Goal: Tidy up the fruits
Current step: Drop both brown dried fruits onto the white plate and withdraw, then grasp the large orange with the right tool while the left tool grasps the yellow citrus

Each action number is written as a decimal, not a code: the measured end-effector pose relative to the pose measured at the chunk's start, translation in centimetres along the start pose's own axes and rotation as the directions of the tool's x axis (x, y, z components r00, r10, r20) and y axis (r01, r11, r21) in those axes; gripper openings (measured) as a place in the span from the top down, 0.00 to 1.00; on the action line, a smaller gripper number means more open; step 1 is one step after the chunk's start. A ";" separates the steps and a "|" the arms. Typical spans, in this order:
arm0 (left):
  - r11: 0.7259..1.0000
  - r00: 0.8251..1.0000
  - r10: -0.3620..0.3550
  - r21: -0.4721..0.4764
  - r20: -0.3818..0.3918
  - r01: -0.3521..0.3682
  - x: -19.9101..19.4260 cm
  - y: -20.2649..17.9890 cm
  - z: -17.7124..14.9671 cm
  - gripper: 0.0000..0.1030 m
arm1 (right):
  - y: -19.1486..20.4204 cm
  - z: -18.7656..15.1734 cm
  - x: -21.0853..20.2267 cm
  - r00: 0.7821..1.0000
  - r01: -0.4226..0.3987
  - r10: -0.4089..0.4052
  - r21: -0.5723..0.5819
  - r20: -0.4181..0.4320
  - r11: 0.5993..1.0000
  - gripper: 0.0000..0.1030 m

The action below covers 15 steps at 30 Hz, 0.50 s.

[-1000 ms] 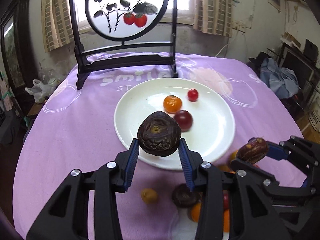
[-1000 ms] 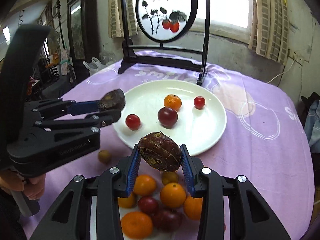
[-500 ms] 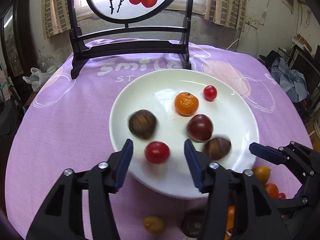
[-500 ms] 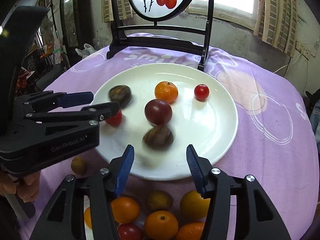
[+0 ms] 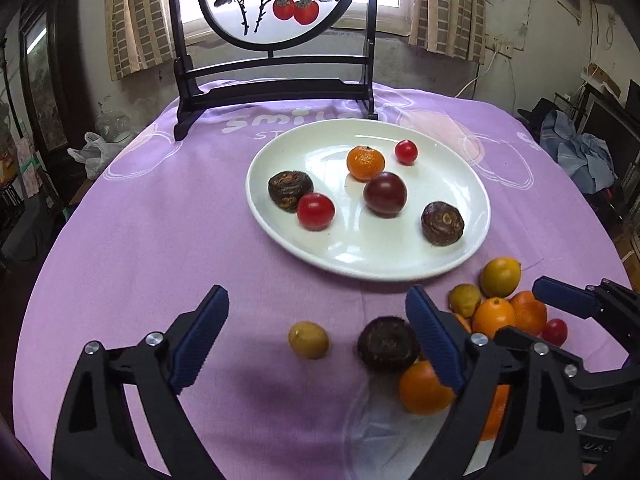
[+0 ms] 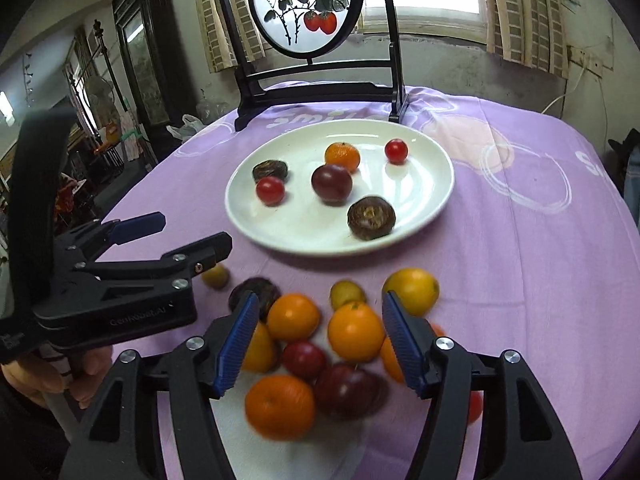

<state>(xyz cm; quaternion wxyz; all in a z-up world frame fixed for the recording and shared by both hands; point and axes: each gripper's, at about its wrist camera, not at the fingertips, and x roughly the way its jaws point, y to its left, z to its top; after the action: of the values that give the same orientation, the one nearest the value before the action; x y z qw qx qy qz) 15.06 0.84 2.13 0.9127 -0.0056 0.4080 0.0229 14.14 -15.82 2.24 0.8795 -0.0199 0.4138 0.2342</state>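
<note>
A white plate (image 5: 472, 184) (image 6: 436, 168) holds two dark wrinkled fruits (image 5: 442, 223) (image 5: 289, 190), a dark plum (image 5: 385, 193), a mandarin (image 5: 365, 162) and two cherry tomatoes (image 5: 315, 211) (image 5: 406, 151). My left gripper (image 5: 316, 328) is open and empty over a small yellow fruit (image 5: 308, 339) and a dark wrinkled fruit (image 5: 387, 343) on the cloth. My right gripper (image 6: 320, 336) is open and empty above a pile of oranges (image 6: 355, 331) and plums (image 6: 344, 390). The right gripper also shows in the left wrist view (image 5: 568, 320).
A black stand with a round painted screen (image 5: 276, 0) stands behind the plate on the purple tablecloth (image 5: 140, 220). A white plastic bag (image 6: 352, 448) lies under the fruit pile. Clutter and furniture surround the table.
Both grippers let go of their dark wrinkled fruits onto the plate, opened wide and drew back toward the near fruit pile.
</note>
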 end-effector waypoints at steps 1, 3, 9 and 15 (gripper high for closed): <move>1.000 1.000 -0.005 -0.005 -0.007 0.005 -0.1 0.1 -0.6 0.14 | 0.1 -0.5 -0.3 1.000 -0.004 0.004 0.002 -0.002 1.000 0.35; 0.999 0.999 -0.032 -0.015 -0.013 0.031 -0.5 0.4 -1.4 0.14 | 0.4 -1.3 -0.7 1.000 -0.012 0.012 0.001 -0.005 1.000 0.33; 0.997 0.999 -0.037 -0.061 0.040 0.039 -1.1 2.2 -2.8 0.14 | 2.3 -3.9 -1.4 0.999 -0.018 0.015 -0.069 -0.041 0.997 0.31; 0.996 0.997 -0.040 -0.072 0.062 0.044 -1.1 3.0 -2.6 0.12 | 3.7 -5.6 -0.5 0.996 0.009 -0.020 -0.122 -0.089 0.992 0.30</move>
<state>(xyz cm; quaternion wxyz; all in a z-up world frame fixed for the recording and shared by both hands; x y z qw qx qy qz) 12.20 3.76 1.26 0.9240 -0.0472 0.3789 0.0189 8.22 -14.05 -0.47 0.8588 -0.0870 0.4380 0.2513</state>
